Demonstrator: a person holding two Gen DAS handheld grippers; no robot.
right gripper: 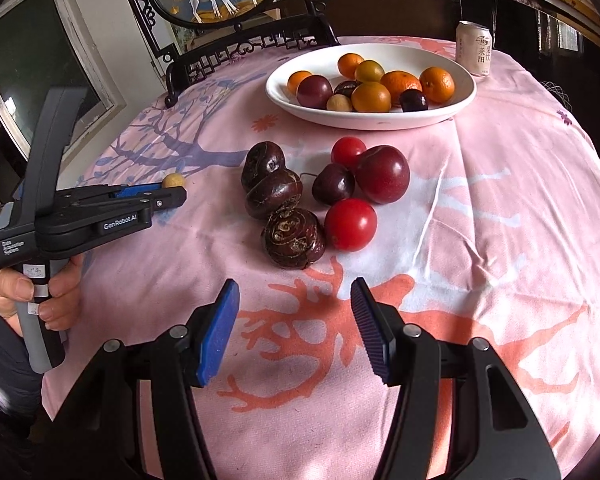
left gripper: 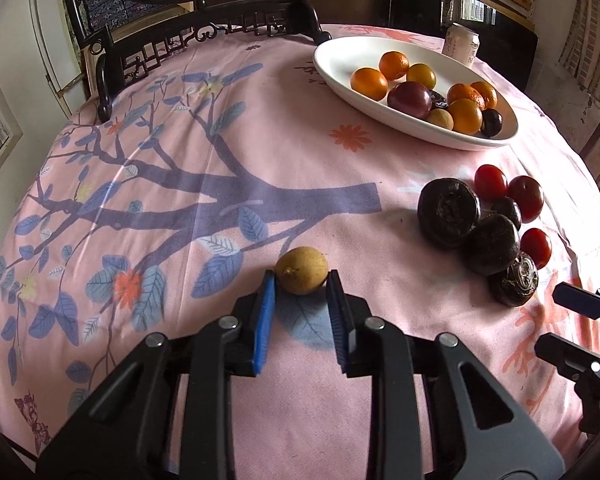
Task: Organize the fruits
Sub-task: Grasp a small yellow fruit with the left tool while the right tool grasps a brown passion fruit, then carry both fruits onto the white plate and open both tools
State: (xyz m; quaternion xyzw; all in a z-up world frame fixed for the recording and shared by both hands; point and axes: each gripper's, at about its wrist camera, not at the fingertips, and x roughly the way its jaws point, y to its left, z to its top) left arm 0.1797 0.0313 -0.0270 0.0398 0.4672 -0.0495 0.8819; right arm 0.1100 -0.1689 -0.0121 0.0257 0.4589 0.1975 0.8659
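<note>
Currently, notes on the spot:

Left gripper [left gripper: 301, 280]: clenching on the small tan fruit [left gripper: 301, 276], both blue pads pressing its sides near the fingertips; no earlier view, so only the grip itself is being noted.

Right gripper [right gripper: 295, 300]: standing released, jaws apart over bare pink tablecloth [right gripper: 500, 200], nothing between them.

Tan fruit, place: sitting on the cloth near the left side of the table, well apart from the white dish [left gripper: 340, 64] at the far right.

Loose pile: dark ridged bulbs [right gripper: 274, 194], red tomatoes [right gripper: 350, 224] and a dark plum [right gripper: 382, 174] are lying between the right gripper and the dish, several touching.

Dish: already holding oranges [right gripper: 371, 97] and a few darker fruits.

Risk, slip: the fruit is round and being held only at the pad tips; I judge it could be popping forward out of the jaws on lifting.

Risk, bruise: squeezing harder may be marking a thin skin.

Risk, pile: nudging one round piece may be sending its neighbours rolling toward the table edge.

Risk, dish: a dropped fruit could be knocking others over the low rim.

Risk, can: the drink can [right gripper: 474, 50] is standing just beyond the dish and could be tipping.

Hard to make out: whether the fruit is clear of the cloth; its underside is hiding behind the pads.

Cut off: the person's hand [right gripper: 36, 300] is showing only in the right view; the right gripper is appearing only partly at the left view's edge.
</note>
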